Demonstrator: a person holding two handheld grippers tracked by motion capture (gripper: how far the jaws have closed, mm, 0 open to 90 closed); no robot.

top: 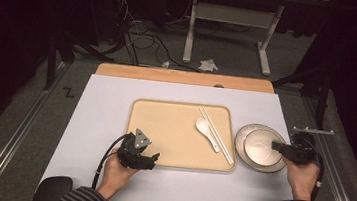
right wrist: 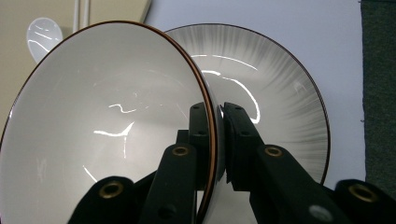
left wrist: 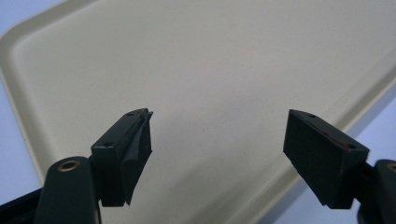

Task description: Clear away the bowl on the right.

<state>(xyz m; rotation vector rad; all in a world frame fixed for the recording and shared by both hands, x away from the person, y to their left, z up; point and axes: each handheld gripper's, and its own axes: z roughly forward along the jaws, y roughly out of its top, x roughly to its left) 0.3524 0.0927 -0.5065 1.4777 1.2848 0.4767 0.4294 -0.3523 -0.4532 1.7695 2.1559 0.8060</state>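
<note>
Right gripper (right wrist: 218, 140) clamped on the near rim of the white bowl (right wrist: 102, 126), tilted over the plate (right wrist: 280, 93) on the bench (top: 99, 122), bowl's underside hidden; left gripper (left wrist: 219, 144) jaws apart above the tray (left wrist: 210, 60).

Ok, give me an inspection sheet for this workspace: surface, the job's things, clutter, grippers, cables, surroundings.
Surface: white table, beige tray in the middle.
Job's things: white bowl gripped at its rim, tilted over the grey-rimmed plate, right of the tray.
Clutter: white spoon and chopsticks on the tray.
Grippers: right gripper shut on the bowl rim; left gripper open over the tray, holding nothing.
Cables: one trails from each gripper; a tangle on the floor beyond.
Surroundings: white table frame, crumpled paper on the floor.
</note>
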